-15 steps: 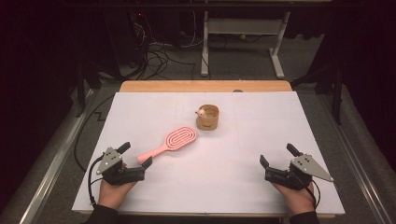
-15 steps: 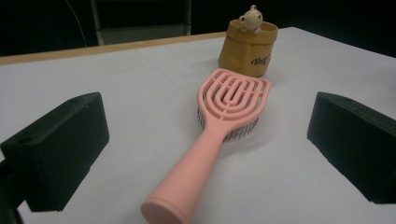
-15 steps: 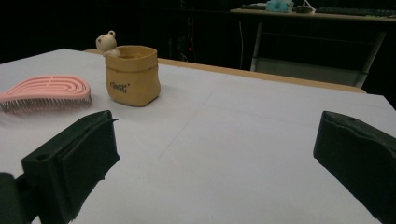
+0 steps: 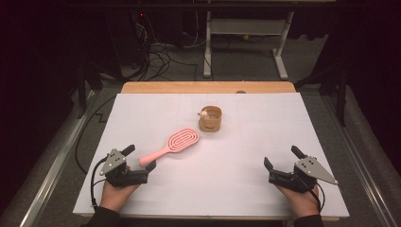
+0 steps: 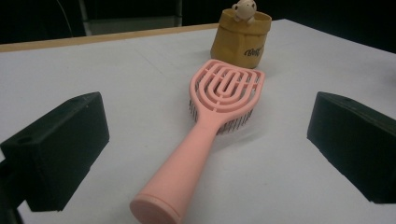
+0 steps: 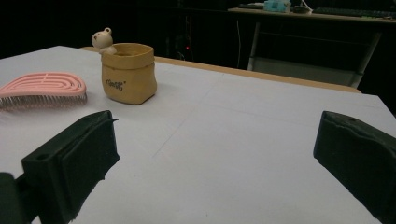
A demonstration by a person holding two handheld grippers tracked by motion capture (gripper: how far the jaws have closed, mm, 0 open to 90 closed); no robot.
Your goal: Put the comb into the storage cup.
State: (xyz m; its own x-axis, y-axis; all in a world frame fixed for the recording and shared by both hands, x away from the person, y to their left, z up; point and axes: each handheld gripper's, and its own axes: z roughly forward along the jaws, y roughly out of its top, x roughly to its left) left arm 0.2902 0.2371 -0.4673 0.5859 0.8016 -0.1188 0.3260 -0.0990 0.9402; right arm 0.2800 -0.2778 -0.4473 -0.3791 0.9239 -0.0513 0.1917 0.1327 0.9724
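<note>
Left tongs [image 4: 140,158] gape wide around the pink hairbrush [image 4: 171,145] handle's tip, untouched; right tongs [image 4: 281,157], wide and empty, sit well apart from it.

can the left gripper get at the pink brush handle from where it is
Probably yes. The left gripper stands open with the brush handle end lying between its jaws, untouched. Nothing lies between them; the pot sits beyond the brush head.

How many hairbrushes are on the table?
1. The pink hairbrush lies bristles down left of centre, handle end between the open left gripper's jaws, untouched.
</note>
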